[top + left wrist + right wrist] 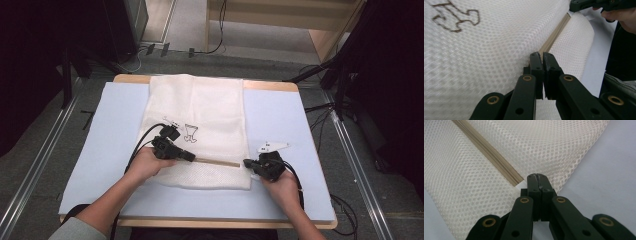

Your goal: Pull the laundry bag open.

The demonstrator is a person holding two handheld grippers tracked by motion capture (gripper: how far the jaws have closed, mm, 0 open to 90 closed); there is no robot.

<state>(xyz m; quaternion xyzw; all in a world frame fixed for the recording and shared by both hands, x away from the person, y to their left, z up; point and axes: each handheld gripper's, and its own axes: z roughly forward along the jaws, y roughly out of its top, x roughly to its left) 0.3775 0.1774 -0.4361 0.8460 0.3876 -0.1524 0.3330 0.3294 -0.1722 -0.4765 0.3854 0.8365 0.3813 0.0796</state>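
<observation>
Clearly the white honeycomb-mesh laundry bag (197, 131) is light, limp and prone to bunching, so the firm places to take hold are along its beige zipper (217, 162), the one stiff line in it. The left gripper (542, 57) has its jaws all but closed at the zipper's near end, apparently pinching the pull or tape, though the pull itself is hidden. The right gripper (537, 178) has its jaws pressed shut at the zipper's other end, on a white tab or the mesh edge. Beyond the left jaws lies a brown embroidered motif (455, 17). The pale blue foam mat (280, 117) beneath gives little friction, and nothing blocks the zipper run.
</observation>
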